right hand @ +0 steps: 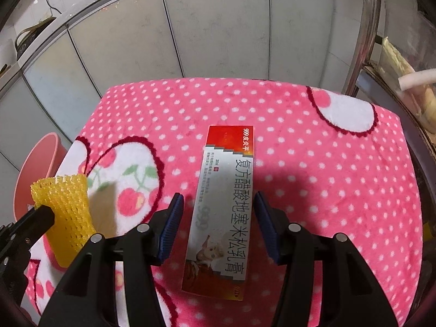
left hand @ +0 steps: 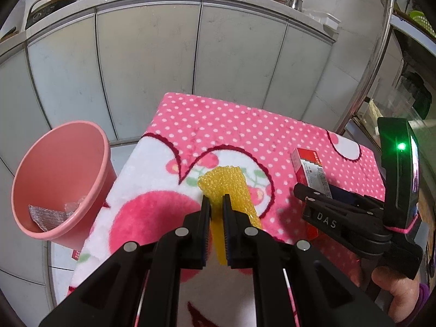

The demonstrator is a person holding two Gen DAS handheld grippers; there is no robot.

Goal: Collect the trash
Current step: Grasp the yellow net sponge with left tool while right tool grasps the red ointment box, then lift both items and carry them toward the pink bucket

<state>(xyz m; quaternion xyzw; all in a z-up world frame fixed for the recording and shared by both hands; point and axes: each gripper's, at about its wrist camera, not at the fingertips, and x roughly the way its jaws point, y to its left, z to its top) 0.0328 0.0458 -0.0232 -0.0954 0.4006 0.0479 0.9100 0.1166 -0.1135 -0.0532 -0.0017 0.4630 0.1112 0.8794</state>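
My left gripper point(left hand: 216, 200) is shut on a yellow foam net sleeve point(left hand: 226, 188) and holds it over the pink blanket; the sleeve also shows in the right wrist view point(right hand: 66, 212). A red and white medicine box point(right hand: 223, 207) lies flat on the blanket. My right gripper point(right hand: 218, 204) is open, its blue pads point(right hand: 170, 229) on either side of the box without touching it. The right gripper point(left hand: 305, 193) also shows in the left wrist view, over the box point(left hand: 309, 170). A pink bin point(left hand: 60, 182) stands to the left of the table.
The table is covered by a pink polka-dot blanket point(right hand: 313, 163) with cherry prints. The bin holds a piece of clear bubble wrap point(left hand: 51, 212). Grey cabinet doors point(left hand: 147, 54) stand behind. A metal rack point(left hand: 381, 54) stands at the right.
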